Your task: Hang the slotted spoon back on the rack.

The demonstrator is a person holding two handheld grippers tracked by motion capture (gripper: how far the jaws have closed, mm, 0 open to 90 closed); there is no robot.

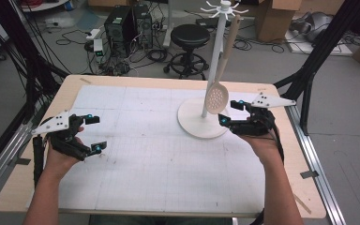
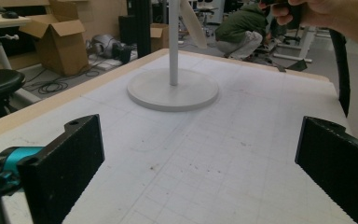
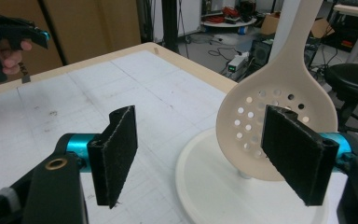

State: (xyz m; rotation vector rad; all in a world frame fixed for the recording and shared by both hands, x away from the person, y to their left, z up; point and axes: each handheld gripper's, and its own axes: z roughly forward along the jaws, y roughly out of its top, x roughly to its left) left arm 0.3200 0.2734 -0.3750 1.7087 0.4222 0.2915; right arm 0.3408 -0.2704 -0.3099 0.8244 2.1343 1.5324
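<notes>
We see the slotted spoon [image 1: 217, 97] hanging from the white rack [image 1: 203, 123], its perforated bowl low over the rack's round base at the desk's [image 1: 136, 187] far right. The right tool [image 1: 232, 112] sits just beside the bowl, pads apart, nothing clamped. The left tool [image 1: 93, 133] hovers over the desk's left side, pads wide apart and empty.

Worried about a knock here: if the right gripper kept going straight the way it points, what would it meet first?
Probably the slotted spoon hanging from the stand: its perforated bowl lies just beyond the open right gripper, near one jaw. Depth is unclear, so the stand's base might come first.
</notes>
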